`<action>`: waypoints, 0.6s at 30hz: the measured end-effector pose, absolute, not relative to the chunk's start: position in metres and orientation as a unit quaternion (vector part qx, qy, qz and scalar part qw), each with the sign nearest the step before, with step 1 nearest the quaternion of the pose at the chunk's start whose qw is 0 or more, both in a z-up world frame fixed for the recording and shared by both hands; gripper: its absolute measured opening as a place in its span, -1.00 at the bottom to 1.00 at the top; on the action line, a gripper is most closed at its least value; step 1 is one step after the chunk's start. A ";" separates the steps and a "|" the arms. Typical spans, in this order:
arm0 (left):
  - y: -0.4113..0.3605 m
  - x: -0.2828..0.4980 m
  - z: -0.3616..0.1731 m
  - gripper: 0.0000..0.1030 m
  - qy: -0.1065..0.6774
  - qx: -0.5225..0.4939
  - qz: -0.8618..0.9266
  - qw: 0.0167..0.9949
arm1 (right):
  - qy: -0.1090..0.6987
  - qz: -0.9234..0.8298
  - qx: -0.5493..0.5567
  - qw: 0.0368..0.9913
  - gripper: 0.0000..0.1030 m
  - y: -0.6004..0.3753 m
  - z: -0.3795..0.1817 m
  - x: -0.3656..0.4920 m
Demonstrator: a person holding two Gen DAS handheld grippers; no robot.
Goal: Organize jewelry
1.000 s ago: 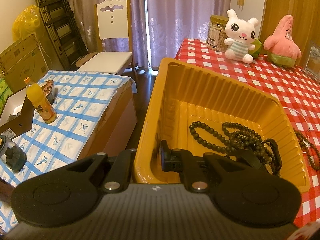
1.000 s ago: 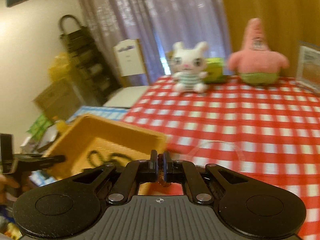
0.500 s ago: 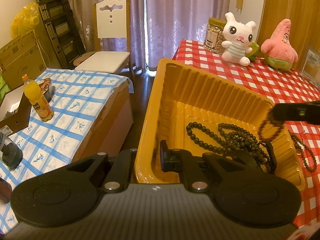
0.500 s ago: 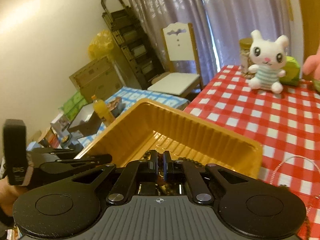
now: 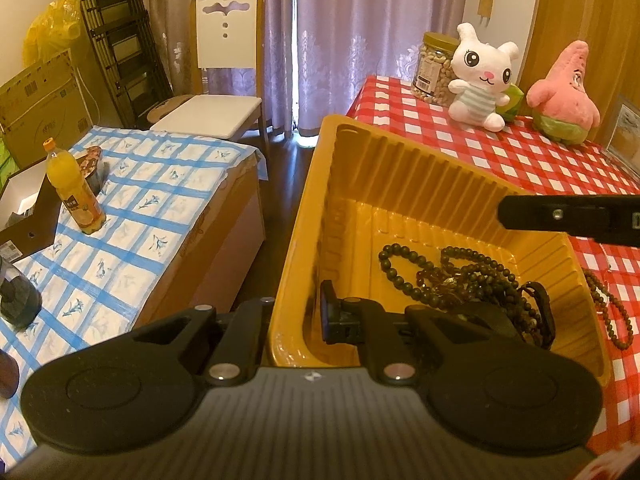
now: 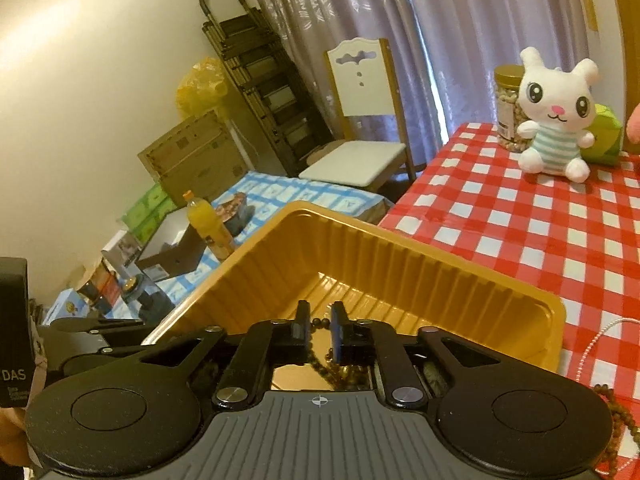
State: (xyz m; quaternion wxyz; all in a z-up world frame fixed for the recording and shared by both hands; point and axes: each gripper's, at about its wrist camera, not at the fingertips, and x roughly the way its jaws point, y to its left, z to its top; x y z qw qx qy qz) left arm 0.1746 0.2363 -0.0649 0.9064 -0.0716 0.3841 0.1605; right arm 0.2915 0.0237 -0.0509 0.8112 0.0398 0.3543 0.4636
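Observation:
My left gripper [image 5: 296, 320] is shut on the near left wall of the yellow ribbed tray [image 5: 400, 184], one finger outside and one inside. A heap of dark bead bracelets [image 5: 460, 284] lies on the tray floor. My right gripper [image 6: 320, 328] hangs over the tray [image 6: 400, 264]; its jaws are opening, the pads stand apart and press on nothing, and beads [image 6: 320, 360] lie below the gap. One right finger [image 5: 560, 218] reaches in above the tray's far right corner. Another bead strand [image 5: 612, 316] lies on the red checked cloth, right of the tray.
A white plush rabbit [image 5: 480, 76], a pink starfish plush [image 5: 564, 88] and a jar of nuts [image 5: 434, 68] stand at the table's back. A thin white chain [image 6: 592, 344] lies right of the tray. Left stands a low blue-checked table with an orange bottle [image 5: 74, 192].
The right gripper swung left over the tray with a brown bead strand. Its jaws then parted, and the strand now lies on the heap in the tray. The left gripper kept still.

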 end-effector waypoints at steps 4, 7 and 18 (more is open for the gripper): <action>0.237 0.176 -0.065 -0.84 0.385 -0.071 0.162 0.906 | 0.358 0.446 0.045 0.819 -0.36 0.005 -0.049 0.290; 0.237 0.178 -0.065 -0.84 0.386 -0.070 0.163 0.905 | 0.370 0.425 0.044 0.825 -0.30 -0.015 -0.053 0.288; 0.234 0.183 -0.065 -0.83 0.386 -0.064 0.175 0.904 | 0.420 0.324 0.054 0.846 -0.22 -0.109 -0.079 0.275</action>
